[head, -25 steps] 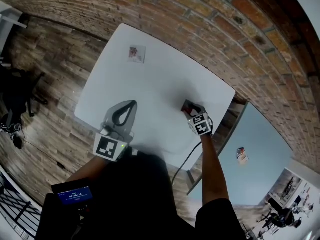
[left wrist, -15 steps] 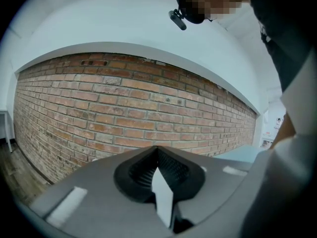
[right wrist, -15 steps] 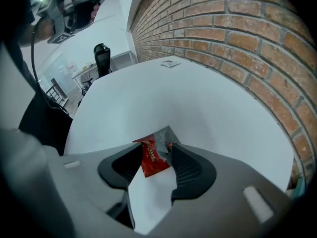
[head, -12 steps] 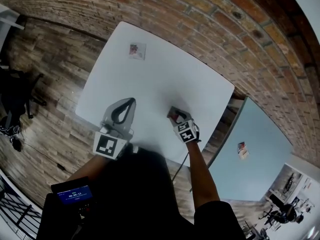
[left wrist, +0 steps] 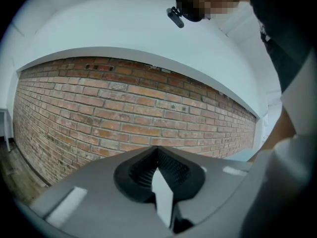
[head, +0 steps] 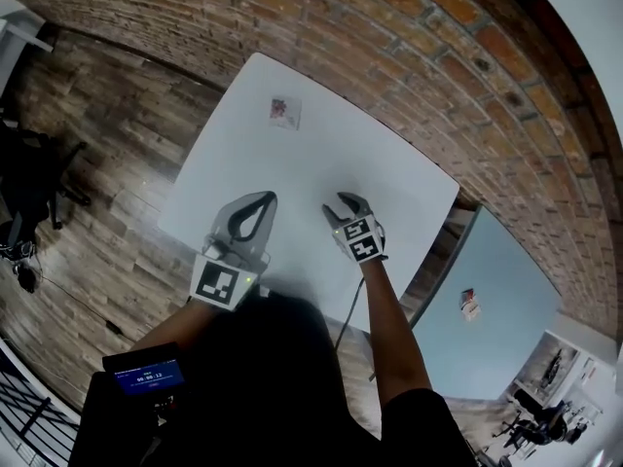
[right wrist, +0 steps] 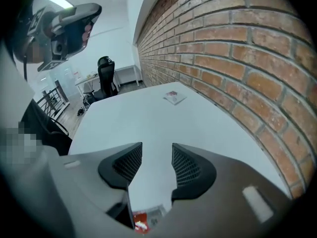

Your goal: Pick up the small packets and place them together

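Observation:
A small packet (head: 284,112) lies flat near the far left corner of the white table (head: 389,163); the right gripper view shows this packet (right wrist: 174,97) ahead of the jaws. My right gripper (head: 348,202) hovers over the table's near middle with its jaws apart and only bare table between the pads (right wrist: 185,165). A second packet (right wrist: 144,220), red and white, shows low down between the roots of those jaws; whether it is caught there or lies on the table I cannot tell. My left gripper (head: 265,198) is beside it on the left, tips together, holding nothing.
A brick wall (head: 467,76) runs close along the table's far and right sides. Wooden floor (head: 88,144) lies to the left. A pale blue surface (head: 506,280) with a small object (head: 469,303) is at the right. An office chair (right wrist: 105,78) stands beyond the table.
My right gripper has moved left, towards the left gripper, and the dark red packet came along at its jaws. That packet has gone out of sight in the head view. The left gripper stayed put.

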Demonstrator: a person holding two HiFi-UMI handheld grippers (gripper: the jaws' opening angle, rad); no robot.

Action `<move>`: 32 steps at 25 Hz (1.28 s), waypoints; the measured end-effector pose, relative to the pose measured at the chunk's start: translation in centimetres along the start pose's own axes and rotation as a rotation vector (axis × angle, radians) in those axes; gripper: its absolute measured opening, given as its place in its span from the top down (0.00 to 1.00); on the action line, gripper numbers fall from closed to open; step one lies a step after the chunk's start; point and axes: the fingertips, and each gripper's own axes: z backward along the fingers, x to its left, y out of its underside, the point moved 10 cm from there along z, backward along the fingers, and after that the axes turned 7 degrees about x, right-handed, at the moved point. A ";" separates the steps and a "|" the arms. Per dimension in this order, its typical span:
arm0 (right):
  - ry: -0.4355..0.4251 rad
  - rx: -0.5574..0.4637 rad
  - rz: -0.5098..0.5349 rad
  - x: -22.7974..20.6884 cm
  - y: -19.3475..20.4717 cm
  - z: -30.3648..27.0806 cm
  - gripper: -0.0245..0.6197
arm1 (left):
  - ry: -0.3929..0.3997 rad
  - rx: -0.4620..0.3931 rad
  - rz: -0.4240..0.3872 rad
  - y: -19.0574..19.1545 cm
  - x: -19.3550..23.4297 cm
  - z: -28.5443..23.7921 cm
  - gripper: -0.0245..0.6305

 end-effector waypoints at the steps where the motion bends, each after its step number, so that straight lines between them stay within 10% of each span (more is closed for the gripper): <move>1: -0.006 -0.005 0.013 -0.1 -1.5 -0.6 0.66 | -0.009 -0.005 0.006 -0.1 0.6 0.2 0.96; 16: 0.016 0.040 -0.028 -5.2 -16.6 -10.1 0.68 | -0.116 -0.022 0.049 -0.8 11.1 2.1 0.96; 32: 0.050 0.124 -0.097 -7.9 -19.8 -15.5 0.66 | -0.124 0.046 0.125 1.1 17.7 1.9 0.96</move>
